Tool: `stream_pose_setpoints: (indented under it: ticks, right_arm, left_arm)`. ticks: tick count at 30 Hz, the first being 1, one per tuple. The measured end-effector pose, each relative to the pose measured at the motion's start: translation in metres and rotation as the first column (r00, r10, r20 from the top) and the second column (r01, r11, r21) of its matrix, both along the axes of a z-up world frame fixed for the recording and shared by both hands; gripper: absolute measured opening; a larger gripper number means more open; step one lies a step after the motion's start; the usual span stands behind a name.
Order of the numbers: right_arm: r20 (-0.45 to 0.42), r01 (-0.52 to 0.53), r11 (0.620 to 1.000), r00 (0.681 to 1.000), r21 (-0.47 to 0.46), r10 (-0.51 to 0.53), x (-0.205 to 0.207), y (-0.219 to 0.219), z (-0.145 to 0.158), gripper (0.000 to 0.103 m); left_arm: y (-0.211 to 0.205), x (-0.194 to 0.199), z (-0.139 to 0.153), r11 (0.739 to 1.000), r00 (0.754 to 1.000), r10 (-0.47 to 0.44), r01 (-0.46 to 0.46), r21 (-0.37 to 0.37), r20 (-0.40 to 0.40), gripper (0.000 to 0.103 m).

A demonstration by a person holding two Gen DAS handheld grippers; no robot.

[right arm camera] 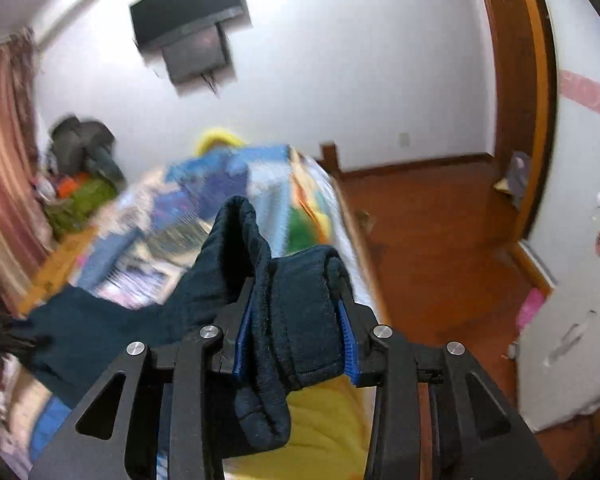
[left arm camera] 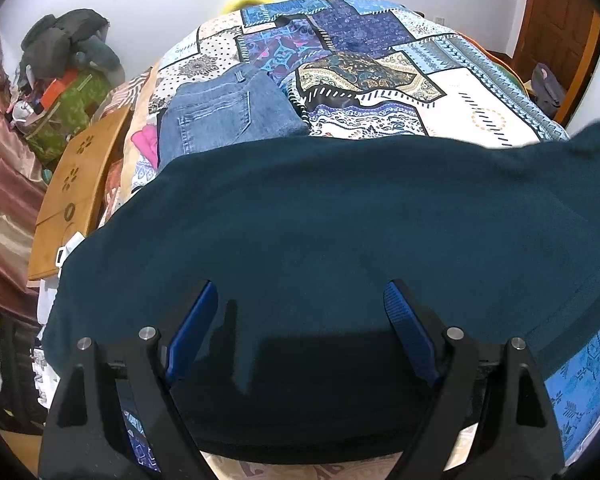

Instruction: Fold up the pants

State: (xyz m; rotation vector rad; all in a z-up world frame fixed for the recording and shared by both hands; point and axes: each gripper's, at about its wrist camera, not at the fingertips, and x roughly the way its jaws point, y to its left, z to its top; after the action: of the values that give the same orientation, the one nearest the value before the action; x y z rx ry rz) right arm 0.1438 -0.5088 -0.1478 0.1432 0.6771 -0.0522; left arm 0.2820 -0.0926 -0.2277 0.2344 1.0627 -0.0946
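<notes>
Below, left wrist view: the left gripper (left arm camera: pixel 300 320) stands with its blue-padded fingers (left arm camera: pixel 192 330) spread wide and holding nothing. The dark teal pants (left arm camera: pixel 320 232) lie spread flat across the bed (left arm camera: pixel 480 96), directly beneath and ahead of the gripper, from 9 o'clock to 3 o'clock. Folded blue jeans (left arm camera: pixel 224 114) rest on the patchwork bedspread at 11 o'clock, just beyond the pants' far edge. A wooden board (left arm camera: pixel 76 196) leans off the bed at 9 o'clock, with a heap of clothes (left arm camera: pixel 68 64) by the wall at 10 o'clock. Right wrist view: the right gripper (right arm camera: pixel 296 328) is clamped on a bunched end of the pants (right arm camera: pixel 300 320), lifted clear of the bed; the cloth trails away toward 8 o'clock. A wall-mounted screen (right arm camera: pixel 188 24) hangs at 11 o'clock; wooden floor (right arm camera: pixel 428 248) and a door frame (right arm camera: pixel 516 80) lie at 2 o'clock. The background is motion-blurred.
</notes>
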Motion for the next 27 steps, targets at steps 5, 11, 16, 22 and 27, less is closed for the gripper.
stream_pose_setpoints:
  ticks: [5, 11, 16, 22, 27]
  right_arm:
    - [-0.171, 0.127, 0.984, 0.974, -0.127, -0.147, -0.001, -0.018, -0.047, 0.038]
    - [-0.192, 0.146, 0.976, 0.975, 0.159, -0.114, -0.014, -0.043, -0.059, 0.051]
    - [-0.238, 0.122, 0.962, 0.969, 0.243, -0.062, 0.008, -0.028, -0.081, 0.053]
    - [-0.282, 0.087, 0.974, 0.959, 0.207, -0.026, 0.021, -0.006, -0.095, 0.024]
    - [-0.228, 0.03, 0.998, 0.973, 0.053, -0.017, 0.013, 0.003, -0.071, 0.015]
  left_arm:
    - [0.002, 0.001, -0.002, 1.0, 1.0, 0.002, -0.002, -0.014, 0.0, 0.088]
    - [0.001, 0.003, -0.004, 1.0, 1.0, 0.01, -0.01, -0.025, 0.003, 0.088]
    - [0.003, 0.0, -0.003, 0.999, 1.0, 0.021, -0.021, -0.037, 0.003, 0.088]
    - [0.005, -0.003, 0.002, 1.0, 1.0, 0.017, -0.017, -0.001, 0.022, 0.088]
    - [0.014, -0.004, 0.013, 0.999, 0.997, 0.033, -0.034, 0.016, 0.067, 0.088]
